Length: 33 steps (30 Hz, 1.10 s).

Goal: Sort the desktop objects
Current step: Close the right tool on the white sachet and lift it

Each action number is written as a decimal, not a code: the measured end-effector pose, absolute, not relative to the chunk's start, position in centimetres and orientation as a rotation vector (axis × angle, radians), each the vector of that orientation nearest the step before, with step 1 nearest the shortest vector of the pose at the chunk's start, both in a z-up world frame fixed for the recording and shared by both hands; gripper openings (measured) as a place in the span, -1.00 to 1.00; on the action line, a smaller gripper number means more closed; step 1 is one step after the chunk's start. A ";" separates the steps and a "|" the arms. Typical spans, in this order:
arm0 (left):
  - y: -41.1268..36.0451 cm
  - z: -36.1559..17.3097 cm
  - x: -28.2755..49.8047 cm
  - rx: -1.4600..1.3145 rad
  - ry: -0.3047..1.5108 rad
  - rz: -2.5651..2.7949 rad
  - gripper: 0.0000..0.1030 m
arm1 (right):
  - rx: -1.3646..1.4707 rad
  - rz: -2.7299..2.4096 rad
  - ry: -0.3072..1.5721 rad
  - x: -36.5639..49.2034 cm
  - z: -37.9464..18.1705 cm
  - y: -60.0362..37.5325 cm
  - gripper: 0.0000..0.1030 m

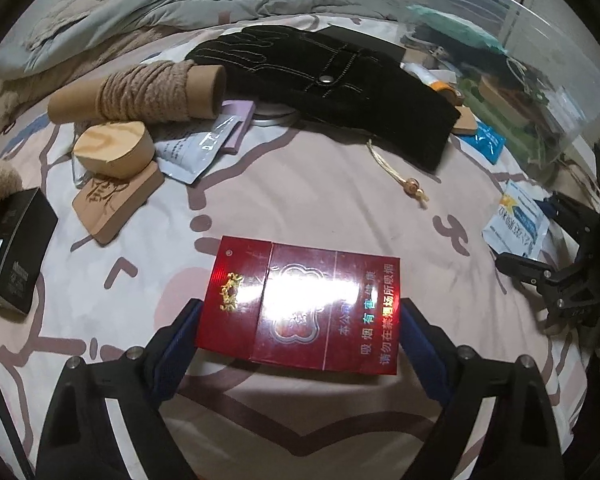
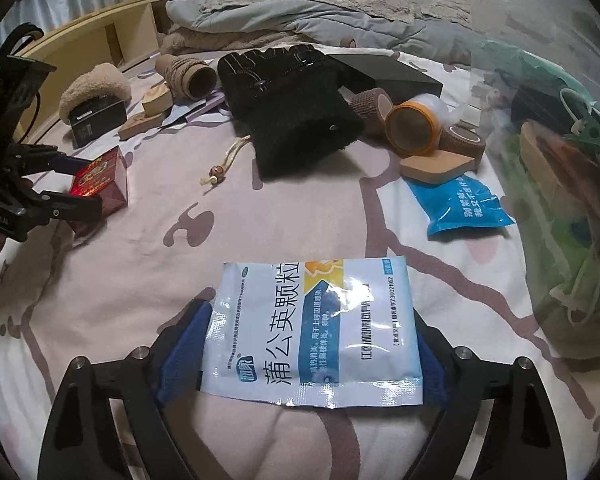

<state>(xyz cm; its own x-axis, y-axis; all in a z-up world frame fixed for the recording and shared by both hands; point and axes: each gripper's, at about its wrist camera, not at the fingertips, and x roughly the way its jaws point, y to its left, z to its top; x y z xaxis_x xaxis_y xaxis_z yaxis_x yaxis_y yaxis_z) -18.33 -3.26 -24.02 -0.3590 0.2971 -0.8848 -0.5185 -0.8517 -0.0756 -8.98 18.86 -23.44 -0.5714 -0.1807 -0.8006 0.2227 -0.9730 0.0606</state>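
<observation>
Left gripper (image 1: 300, 320) straddles the red cigarette pack (image 1: 300, 304) on the bedsheet (image 1: 320, 200), pads at both short edges (contact likely). Right gripper (image 2: 312, 344) brackets the white medicine sachet (image 2: 316, 332) likewise, ready for lifting toward the clear bin (image 2: 560, 160).

Dim indoor light, pack glare (image 1: 300, 300), fisheye-warped edges.
</observation>
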 end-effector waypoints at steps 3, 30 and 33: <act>-3.5 -23.6 -18.2 -1.368 0.295 2.250 0.82 | 1.306 -2.609 0.045 -8.8 -23.0 19.2 0.48; -2.9 -23.2 -17.3 -1.370 0.318 2.240 0.82 | 1.340 -2.585 0.140 -8.4 -23.1 17.7 0.22; -3.1 -22.7 -17.2 -1.360 0.304 2.253 0.82 | 1.340 -2.581 0.091 -8.4 -22.8 18.2 0.14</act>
<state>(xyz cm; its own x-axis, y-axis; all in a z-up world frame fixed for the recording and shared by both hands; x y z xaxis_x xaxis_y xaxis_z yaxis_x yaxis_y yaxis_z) -17.22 -3.13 -22.68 -0.3853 0.2912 -0.8757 -0.5128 -0.8564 -0.0592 -8.37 18.18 -22.77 -0.5548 -0.1752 -0.8133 0.2323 -0.9713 0.0508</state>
